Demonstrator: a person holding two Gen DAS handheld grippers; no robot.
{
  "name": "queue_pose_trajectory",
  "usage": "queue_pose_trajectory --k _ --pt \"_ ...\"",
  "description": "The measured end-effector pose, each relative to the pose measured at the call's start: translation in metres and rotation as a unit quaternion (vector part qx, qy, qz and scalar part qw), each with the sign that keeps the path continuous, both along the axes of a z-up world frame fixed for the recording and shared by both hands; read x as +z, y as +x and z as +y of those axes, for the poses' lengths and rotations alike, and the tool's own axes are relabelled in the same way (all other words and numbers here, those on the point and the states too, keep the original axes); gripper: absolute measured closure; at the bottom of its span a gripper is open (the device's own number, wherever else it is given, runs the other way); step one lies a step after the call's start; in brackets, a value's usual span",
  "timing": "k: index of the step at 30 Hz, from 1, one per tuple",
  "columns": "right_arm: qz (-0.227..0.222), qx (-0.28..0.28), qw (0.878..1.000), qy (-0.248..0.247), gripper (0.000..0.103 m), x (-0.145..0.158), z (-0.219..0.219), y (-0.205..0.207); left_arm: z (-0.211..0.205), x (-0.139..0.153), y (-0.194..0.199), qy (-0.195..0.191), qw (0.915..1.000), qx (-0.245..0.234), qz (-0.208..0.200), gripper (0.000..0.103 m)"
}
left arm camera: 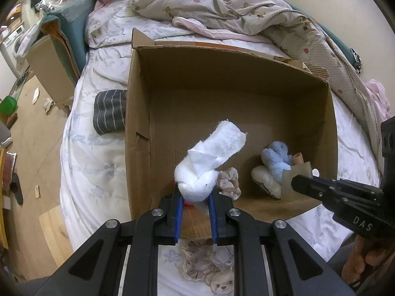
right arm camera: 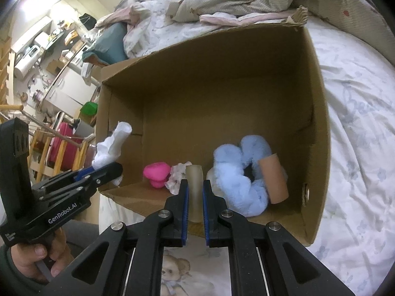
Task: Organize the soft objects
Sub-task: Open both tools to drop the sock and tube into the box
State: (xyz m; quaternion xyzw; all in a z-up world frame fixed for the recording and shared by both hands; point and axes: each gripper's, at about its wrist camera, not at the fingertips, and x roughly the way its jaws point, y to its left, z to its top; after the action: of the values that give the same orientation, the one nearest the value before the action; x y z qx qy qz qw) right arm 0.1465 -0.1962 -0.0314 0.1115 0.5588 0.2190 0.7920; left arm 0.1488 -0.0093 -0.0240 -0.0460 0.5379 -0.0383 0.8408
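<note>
An open cardboard box point(left arm camera: 138, 98) point(right arm camera: 318, 113) stands on the bed. My left gripper point(left arm camera: 196, 197) is shut on a rolled white sock point(left arm camera: 209, 165) and holds it over the box's near left corner; the sock also shows in the right wrist view point(right arm camera: 111, 148). My right gripper point(right arm camera: 195, 194) is shut on a beige translucent sock point(right arm camera: 195, 185) over the box's near edge. In the box lie a blue plush piece point(right arm camera: 237, 172) point(left arm camera: 276, 157), a pink soft item point(right arm camera: 156, 172), a floral scrunchie point(left arm camera: 229, 182) point(right arm camera: 176, 175), a white piece point(left arm camera: 265, 178) and a brown tube point(right arm camera: 274, 177).
A dark striped sock point(left arm camera: 109, 111) lies on the bed left of the box. A frilly scrunchie point(left arm camera: 197, 264) and a bear-print cloth point(left arm camera: 222, 286) lie below my left gripper. A crumpled quilt point(left arm camera: 246, 7) is heaped behind the box. The bed's left edge drops to a cluttered floor.
</note>
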Motion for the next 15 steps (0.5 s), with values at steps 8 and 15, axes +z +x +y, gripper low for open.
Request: queue_pose_trajectory --k 8,15 --pt "0.005 0.001 1.000 0.001 0.092 -0.0028 0.0014 -0.0017 -0.0033 -0.0016 -0.0005 0.002 1.0000 -0.006 0.002 0.087" --pt "0.007 -0.004 1.000 0.004 0.091 -0.0027 0.0014 -0.0009 -0.0029 0.0029 -0.0021 0.006 0.9999 -0.003 -0.010 0.087"
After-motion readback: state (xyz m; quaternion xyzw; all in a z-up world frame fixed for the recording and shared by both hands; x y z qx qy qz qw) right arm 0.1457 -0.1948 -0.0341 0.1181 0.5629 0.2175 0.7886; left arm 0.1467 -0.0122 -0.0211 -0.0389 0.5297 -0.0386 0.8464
